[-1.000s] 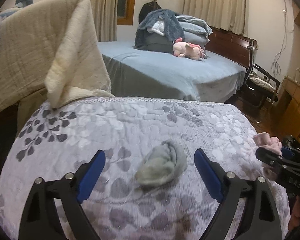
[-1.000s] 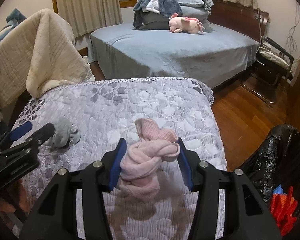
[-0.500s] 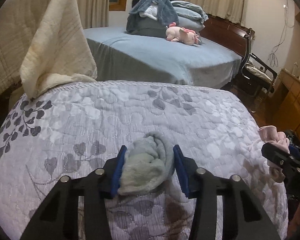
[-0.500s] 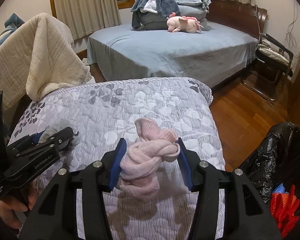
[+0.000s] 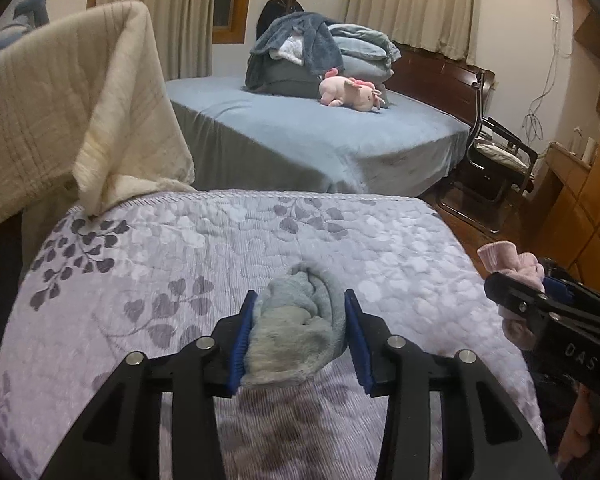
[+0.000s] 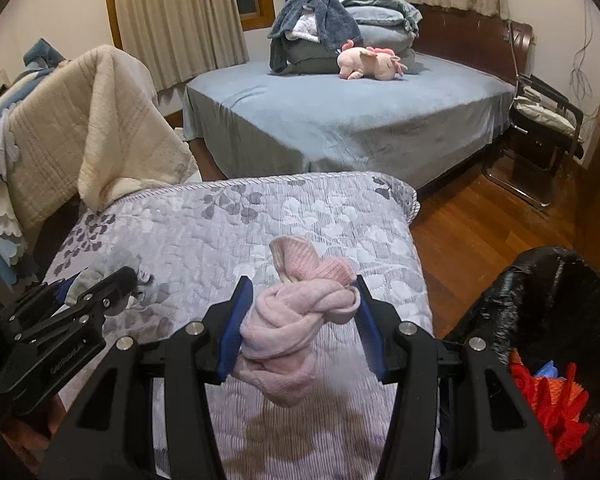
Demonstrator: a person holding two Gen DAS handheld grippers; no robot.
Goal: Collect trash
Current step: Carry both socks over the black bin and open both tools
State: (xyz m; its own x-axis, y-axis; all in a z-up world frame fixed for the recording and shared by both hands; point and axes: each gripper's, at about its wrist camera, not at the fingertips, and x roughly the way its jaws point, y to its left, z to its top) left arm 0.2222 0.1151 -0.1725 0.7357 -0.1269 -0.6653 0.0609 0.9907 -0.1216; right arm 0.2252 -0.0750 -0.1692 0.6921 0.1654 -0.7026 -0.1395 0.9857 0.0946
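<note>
My left gripper [image 5: 298, 334] has just been closing and its blue pads [image 5: 242, 338] now press on both sides of the grey bundled sock [image 5: 300, 324], which sits squeezed between them at the 6 o'clock of the left view, above the lilac leaf-patterned quilt [image 5: 180, 248]. My right gripper [image 6: 300, 320] is clamped on the pink knotted sock [image 6: 296, 316]; the knot bulges between the pads and one ribbed end sticks up past the tips, again at 6 o'clock of its own view, with its shadow on the quilt beneath.

In the left view the right gripper shows at 4 o'clock with the pink sock poking out of it; in the right view the left gripper shows at 8 o'clock with grey cloth at its tips. The two are well apart, on opposite sides of the quilt.

At 4 o'clock of the right view stands a bin lined with a black bag [image 6: 540, 300], with red and blue scraps [image 6: 548, 400] lying inside. At 10 o'clock a cream blanket [image 6: 80, 128] hangs over something tall, its corner touching the quilt's far edge. Farther on, at 12 to 1 o'clock, is a blue bed [image 6: 340, 120] with a pink plush toy [image 6: 370, 62] beside a pile of bedding [image 6: 332, 28], and a dark chair [image 6: 540, 128] at 2 o'clock by the wooden floor [image 6: 480, 232]
</note>
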